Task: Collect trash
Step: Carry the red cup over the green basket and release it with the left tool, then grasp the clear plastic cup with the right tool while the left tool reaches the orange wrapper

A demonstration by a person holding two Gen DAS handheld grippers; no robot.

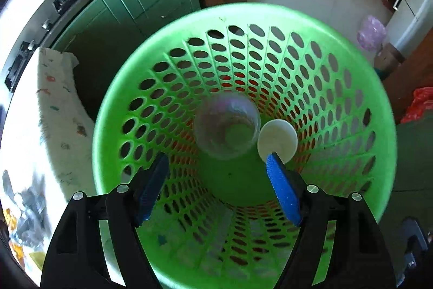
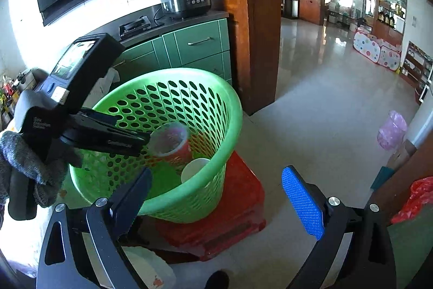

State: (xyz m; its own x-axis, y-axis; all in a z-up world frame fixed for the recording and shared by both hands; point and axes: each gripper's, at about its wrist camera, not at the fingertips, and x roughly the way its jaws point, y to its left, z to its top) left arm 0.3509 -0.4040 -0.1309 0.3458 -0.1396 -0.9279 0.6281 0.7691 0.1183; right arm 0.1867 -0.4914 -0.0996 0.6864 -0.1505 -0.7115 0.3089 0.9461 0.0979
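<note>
Your left gripper [image 1: 216, 161] wide open, empty, over green basket [image 1: 113, 126]; cup [image 1: 226, 126] inside. Your right gripper [image 2: 216, 180] open, empty.

A pale glossy floor [image 2: 311, 104] carries everything. On it, ahead of the right tool and slightly toward its left finger, sits a red stool [image 2: 238, 207], with the green basket [image 2: 216, 88] standing on top. Farther off, beyond the right finger, a pink bag [image 2: 392, 129] rests on the floor, well apart from the stool.
</note>
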